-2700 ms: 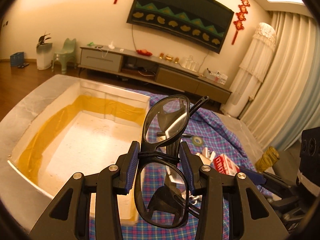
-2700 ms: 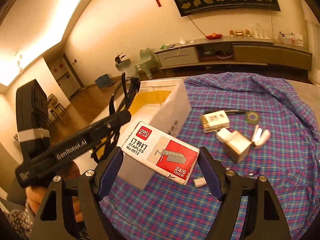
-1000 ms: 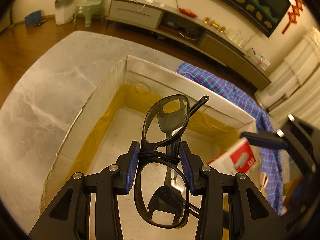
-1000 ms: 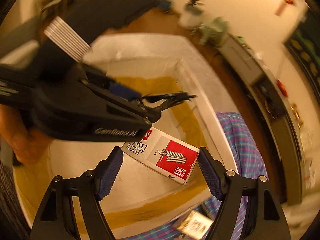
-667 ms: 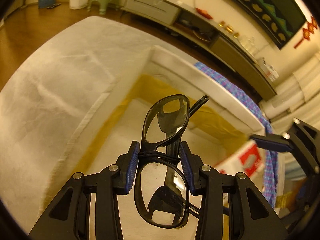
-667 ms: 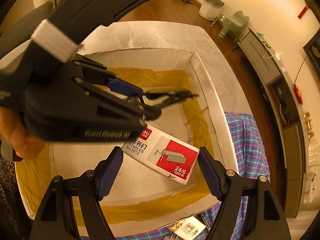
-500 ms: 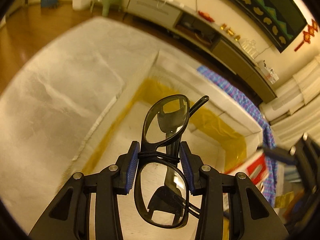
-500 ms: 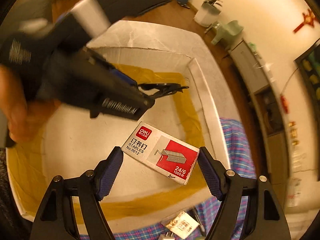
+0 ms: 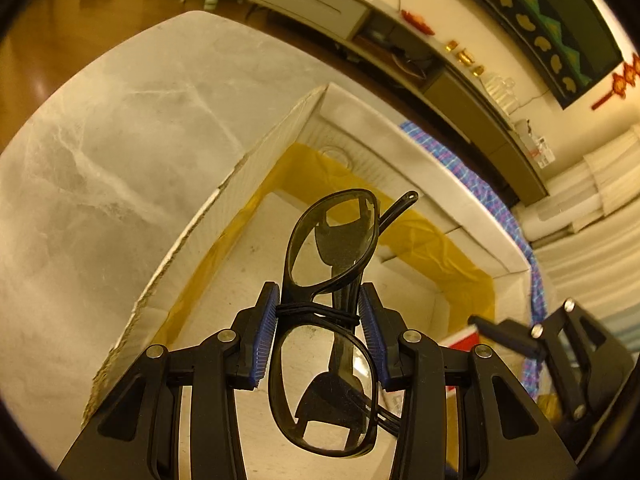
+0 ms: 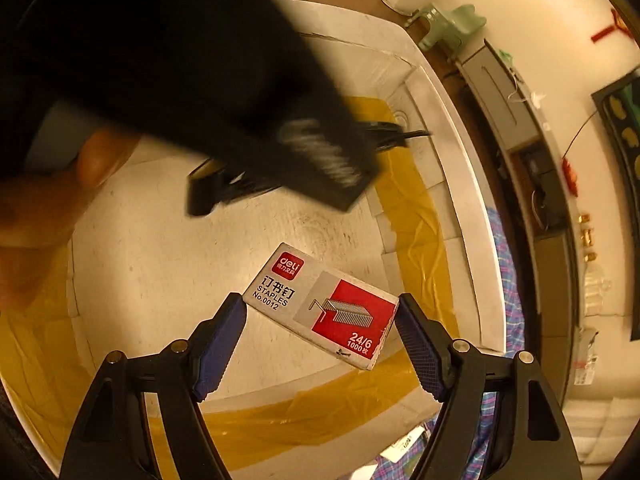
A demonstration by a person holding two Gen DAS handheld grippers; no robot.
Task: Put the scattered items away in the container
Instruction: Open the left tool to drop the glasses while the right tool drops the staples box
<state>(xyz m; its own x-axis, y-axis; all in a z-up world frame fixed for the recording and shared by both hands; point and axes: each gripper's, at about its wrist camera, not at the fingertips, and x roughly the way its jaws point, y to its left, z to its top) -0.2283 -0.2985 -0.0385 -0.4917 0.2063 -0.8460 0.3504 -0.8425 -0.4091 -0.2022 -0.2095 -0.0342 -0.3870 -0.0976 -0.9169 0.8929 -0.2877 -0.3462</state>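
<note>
My left gripper is shut on a pair of black-framed glasses, gripped at the bridge and held over the white cardboard box lined with yellow tape. My right gripper is shut on a white and red staples box and holds it above the box floor. The left gripper's body crosses the right wrist view as a dark blur, with the hand that holds it. The right gripper's finger and a red corner of the staples box show at the right of the left wrist view.
The box stands on a grey marble tabletop. A blue plaid cloth lies beyond the box's far wall, with small items on it. A TV cabinet stands along the far wall.
Both grippers have come over the box with their loads. The left gripper has swept across the right wrist view and now blurs over it. Both grips are unchanged.
</note>
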